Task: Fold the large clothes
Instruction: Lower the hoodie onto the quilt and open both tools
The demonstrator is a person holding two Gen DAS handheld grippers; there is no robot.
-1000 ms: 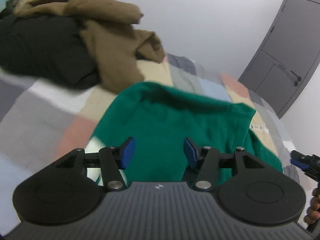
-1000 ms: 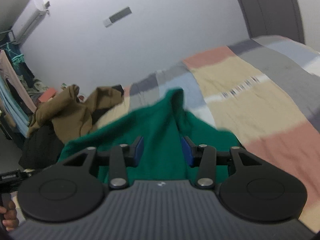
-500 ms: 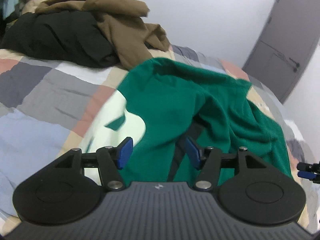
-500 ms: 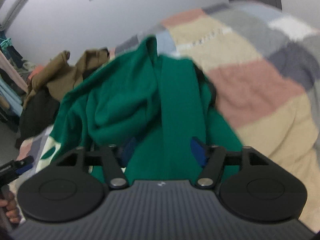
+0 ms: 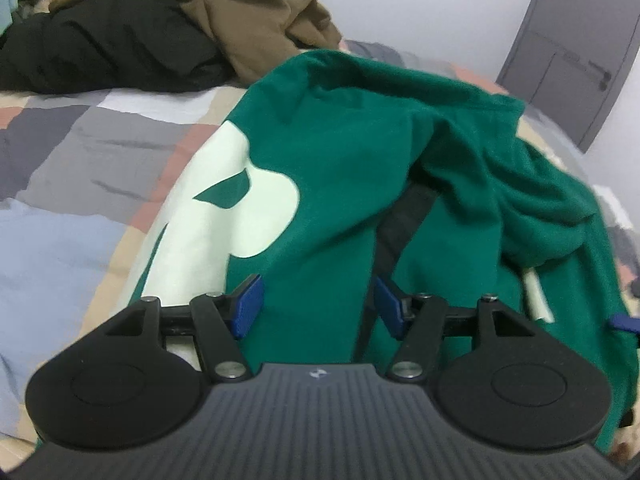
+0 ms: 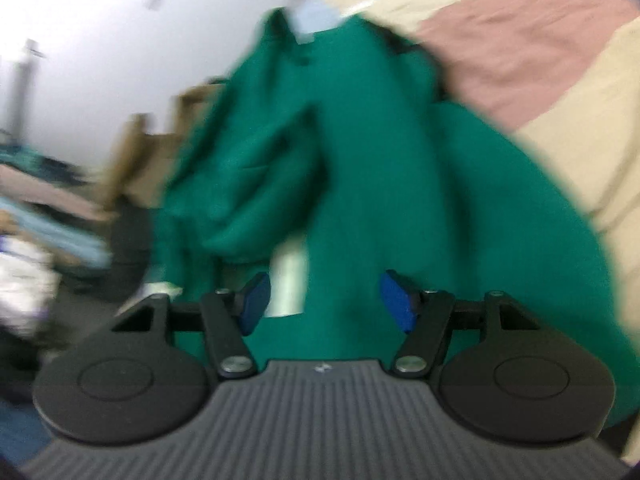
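A large green sweatshirt (image 5: 340,160) with a pale print (image 5: 224,220) lies crumpled on the patchwork bedspread (image 5: 80,168). A dark lining strip (image 5: 404,220) shows in a fold at its middle. My left gripper (image 5: 316,304) hovers low over the near edge, open, its blue pads clear of the cloth. The right wrist view is blurred by motion. There my right gripper (image 6: 330,304) is open over the same sweatshirt (image 6: 380,180), with nothing pinched. Its blue tip (image 5: 624,322) peeks in at the left wrist view's right edge.
A heap of brown clothes (image 5: 248,20) and a black garment (image 5: 100,48) sits at the far left of the bed. A grey door (image 5: 568,52) stands at the back right. The bedspread (image 6: 520,60) stretches right of the sweatshirt.
Both grippers have come down closer to the bed. The sweatshirt, raised before, has dropped and spread out. The right jaws have widened and that view has rolled.
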